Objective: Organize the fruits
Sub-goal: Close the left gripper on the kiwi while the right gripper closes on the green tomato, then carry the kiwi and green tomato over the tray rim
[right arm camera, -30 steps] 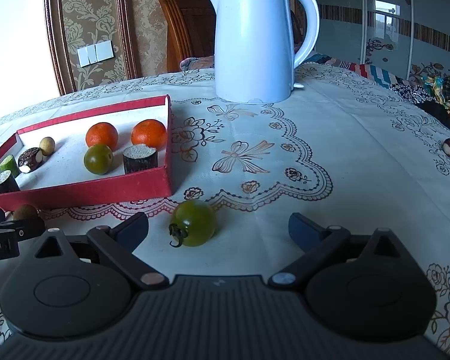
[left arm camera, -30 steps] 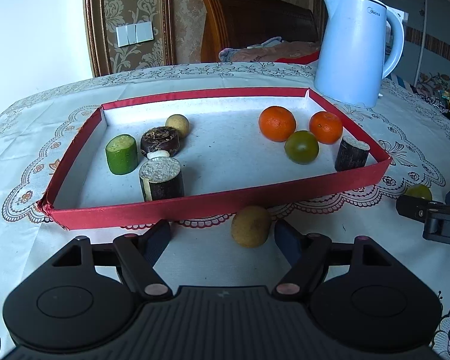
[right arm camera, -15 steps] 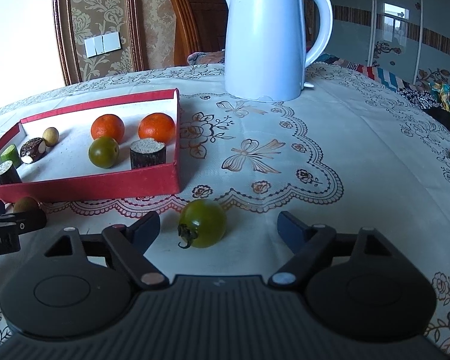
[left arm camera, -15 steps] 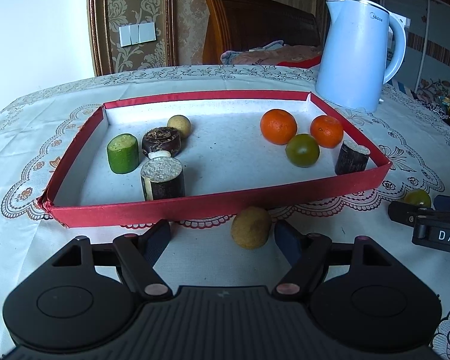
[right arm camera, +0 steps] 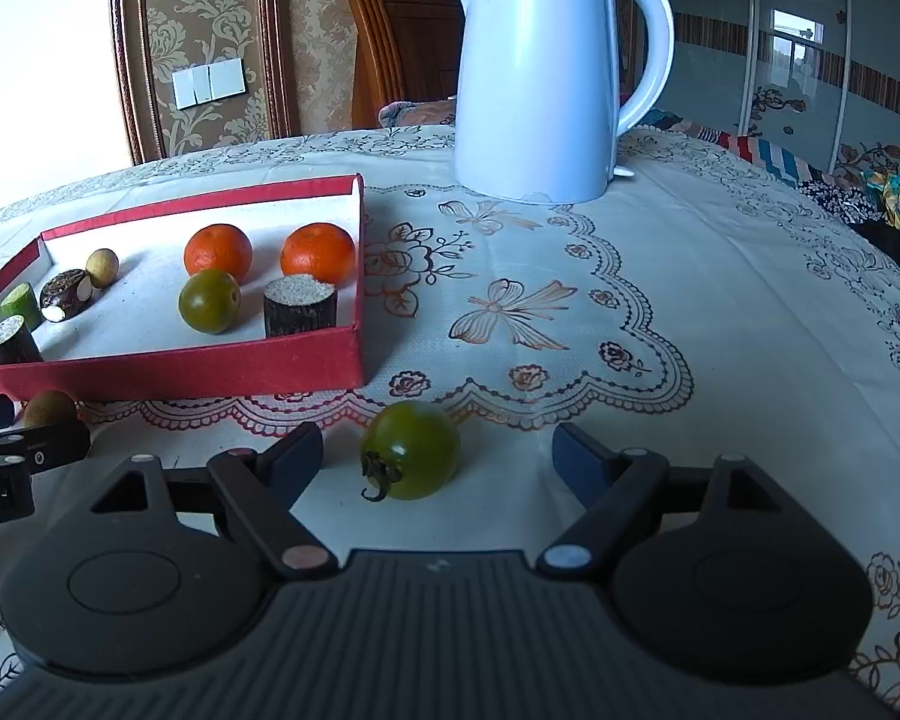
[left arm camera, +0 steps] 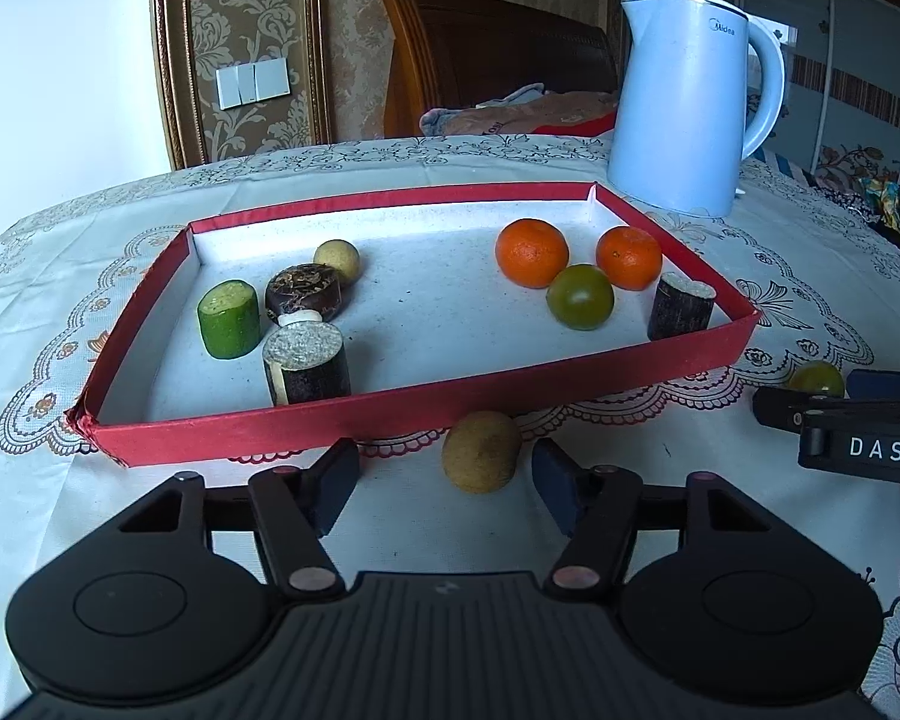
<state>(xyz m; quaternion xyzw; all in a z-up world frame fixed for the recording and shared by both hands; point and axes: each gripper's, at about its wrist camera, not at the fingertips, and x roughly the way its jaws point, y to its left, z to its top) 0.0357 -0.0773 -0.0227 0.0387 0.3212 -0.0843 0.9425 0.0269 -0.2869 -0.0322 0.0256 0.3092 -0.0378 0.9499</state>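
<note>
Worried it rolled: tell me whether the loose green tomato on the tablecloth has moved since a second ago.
No. The green tomato sits by the same scalloped border, right of the red tray's near corner, as before.

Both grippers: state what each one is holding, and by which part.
Nothing is held. The left gripper brackets the tan fruit, the right gripper the green tomato; both jaws have been closing, pads not yet touching.

A lived-in home: a table [right arm camera: 750, 300] under an embroidered cloth, an electric kettle [right arm camera: 534, 78], patterned wallpaper [left arm camera: 252, 12], a carved wooden chair [left arm camera: 486, 54], and sliding wardrobe doors [right arm camera: 810, 60] behind.
</note>
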